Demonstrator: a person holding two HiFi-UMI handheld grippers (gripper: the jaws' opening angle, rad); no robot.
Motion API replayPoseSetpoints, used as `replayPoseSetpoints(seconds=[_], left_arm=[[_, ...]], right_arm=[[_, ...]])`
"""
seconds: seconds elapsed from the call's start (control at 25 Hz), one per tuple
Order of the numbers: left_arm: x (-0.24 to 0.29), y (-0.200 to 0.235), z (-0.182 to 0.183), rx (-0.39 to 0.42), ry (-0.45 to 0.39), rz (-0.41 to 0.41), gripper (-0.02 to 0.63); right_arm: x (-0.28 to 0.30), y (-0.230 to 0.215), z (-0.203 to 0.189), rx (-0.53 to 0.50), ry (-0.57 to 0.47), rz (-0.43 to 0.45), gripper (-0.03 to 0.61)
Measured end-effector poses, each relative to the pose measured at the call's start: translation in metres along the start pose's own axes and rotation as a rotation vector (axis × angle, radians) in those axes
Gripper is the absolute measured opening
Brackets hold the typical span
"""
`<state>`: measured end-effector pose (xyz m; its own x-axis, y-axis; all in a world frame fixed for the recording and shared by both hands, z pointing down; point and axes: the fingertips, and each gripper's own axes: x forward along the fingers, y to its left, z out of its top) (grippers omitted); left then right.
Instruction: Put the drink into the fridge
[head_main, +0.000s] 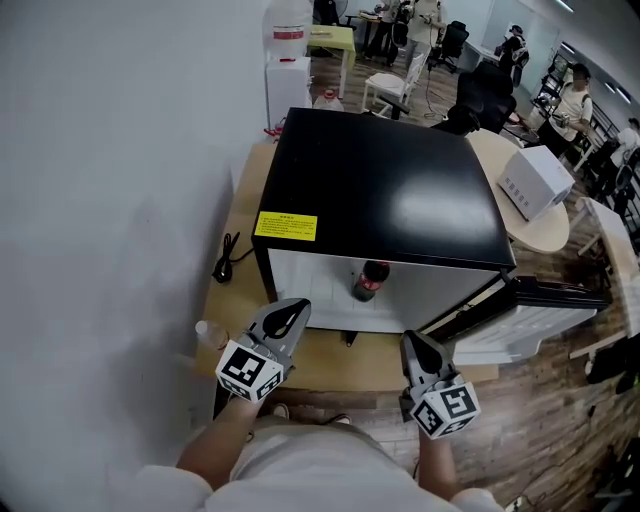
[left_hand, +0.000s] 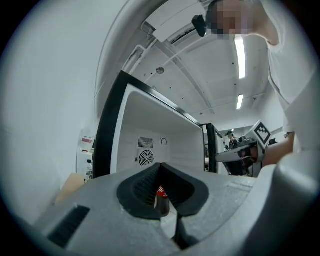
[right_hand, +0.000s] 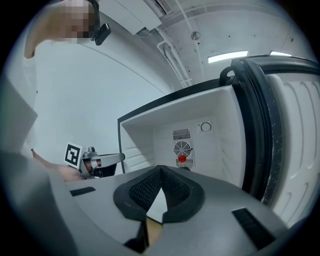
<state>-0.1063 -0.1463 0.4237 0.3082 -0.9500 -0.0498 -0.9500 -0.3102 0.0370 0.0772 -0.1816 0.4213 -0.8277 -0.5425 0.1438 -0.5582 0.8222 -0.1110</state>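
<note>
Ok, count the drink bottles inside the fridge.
1: a dark bottle with a red cap, upright near the open front of the fridge. Lower corners may be hidden.

Right gripper (right_hand: 160, 171): jaws were closed tip to tip, nothing between them. Ahead stood the open mini fridge (right_hand: 145, 131), white inside with a black outer frame. Its back wall carried a round fan grille (right_hand: 182, 148), with a dial (right_hand: 205, 127) above and right of it. A red bottle cap (right_hand: 182, 159) showed just below the grille; the rest of the bottle was hidden behind the jaw bodies. The fridge door (right_hand: 295, 130) stood open at right, its black gasket (right_hand: 255, 125) facing the camera. Left gripper (right_hand: 121, 157) with its marker cube (right_hand: 74, 154) sat at left, in front of the fridge's left wall, tip pointing right. A person's white shirt (right_hand: 30, 100) filled the left edge.
</note>
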Motion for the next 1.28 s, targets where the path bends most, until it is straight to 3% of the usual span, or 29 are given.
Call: replayPoseSetpoints(seconds=[0.72, 1.28], left_arm=[[-0.053, 0.025, 0.055, 0.054, -0.116, 0.096, 0.015], [-0.086, 0.034, 0.051, 0.057, -0.109, 0.137, 0.015]], right_arm=[[-0.02, -0.03, 0.025, -0.032, -0.064, -0.145, 0.002], [-0.019, -0.019, 0.016, -0.004, -0.056, -0.173, 0.002]])
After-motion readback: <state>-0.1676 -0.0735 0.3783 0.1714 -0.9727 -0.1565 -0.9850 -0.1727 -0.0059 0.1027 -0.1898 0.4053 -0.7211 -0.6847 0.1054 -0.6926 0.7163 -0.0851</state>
